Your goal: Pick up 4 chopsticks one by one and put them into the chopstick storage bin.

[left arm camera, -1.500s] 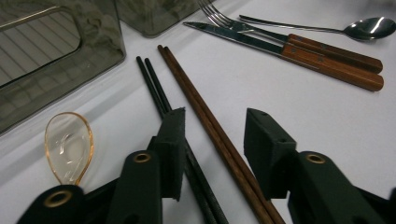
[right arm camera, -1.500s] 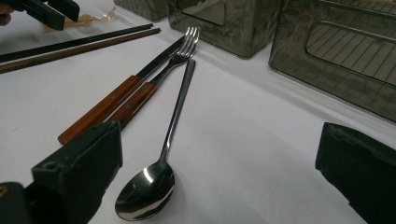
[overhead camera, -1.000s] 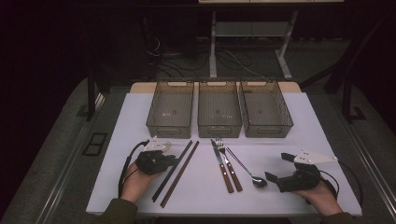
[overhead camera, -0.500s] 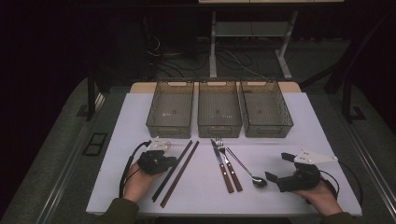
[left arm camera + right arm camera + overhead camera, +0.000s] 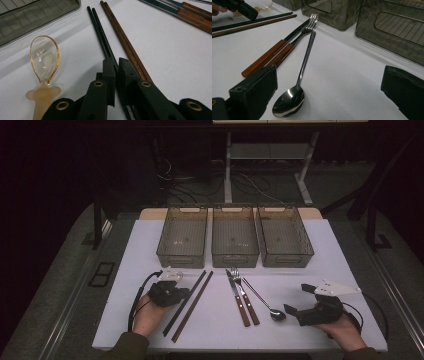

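My left gripper (image 5: 184, 293) (image 5: 116, 61) lies low on the white table, shut on a pair of black chopsticks (image 5: 100, 32) (image 5: 198, 282) that runs between its pads. A brown wooden pair (image 5: 125, 40) (image 5: 194, 305) lies just beside it, outside the jaws. At the right, my right gripper (image 5: 296, 298) (image 5: 329, 72) rests open on the table, and the bowl of a metal spoon (image 5: 305, 60) (image 5: 260, 297) lies on the table in front of its left jaw. A wood-handled knife (image 5: 237, 297) (image 5: 269, 56) and fork (image 5: 245, 292) (image 5: 292, 45) lie left of the spoon.
A clear amber plastic spoon (image 5: 45, 56) lies left of my left gripper's jaws. Three smoky plastic bins (image 5: 181, 260) (image 5: 235, 260) (image 5: 287, 260) stand in a row at the back of the table (image 5: 325, 250). The table's front edge is close to both hands.
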Motion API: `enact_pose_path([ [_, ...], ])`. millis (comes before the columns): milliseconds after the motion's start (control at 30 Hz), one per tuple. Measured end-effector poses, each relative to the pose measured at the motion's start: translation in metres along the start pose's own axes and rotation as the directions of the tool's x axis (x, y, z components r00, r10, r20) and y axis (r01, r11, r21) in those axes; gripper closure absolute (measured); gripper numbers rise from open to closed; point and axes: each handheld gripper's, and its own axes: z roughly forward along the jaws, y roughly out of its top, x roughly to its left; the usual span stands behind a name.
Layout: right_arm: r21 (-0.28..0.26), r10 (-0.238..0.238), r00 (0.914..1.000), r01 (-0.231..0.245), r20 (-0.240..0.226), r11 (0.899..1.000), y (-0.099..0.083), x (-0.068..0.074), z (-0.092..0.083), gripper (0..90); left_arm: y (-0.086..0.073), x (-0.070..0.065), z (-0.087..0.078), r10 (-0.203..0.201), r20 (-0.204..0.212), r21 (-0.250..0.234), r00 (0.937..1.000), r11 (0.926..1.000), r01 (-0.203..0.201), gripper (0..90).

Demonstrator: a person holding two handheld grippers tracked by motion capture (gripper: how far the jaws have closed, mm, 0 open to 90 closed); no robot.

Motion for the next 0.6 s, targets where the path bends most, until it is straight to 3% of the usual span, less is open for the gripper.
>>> enact_pose_path([
  [300, 0.0, 0.001, 1.0, -0.001, 0.001, 1.0, -0.0001, -0.0002, -0.0001, 0.8, -0.0002, -0.0005, 0.0019, 0.004, -0.012, 0.008, 0.9999, 1.0, -0.003, 82.9],
  [600, -0.001, 0.002, 1.0, -0.002, 0.0, 1.0, -0.0001, -0.0002, -0.0003, 0.8, 0.001, -0.0016, 0.002, 0.043, -0.051, 0.034, 0.9977, 0.9986, -0.042, 82.8],
])
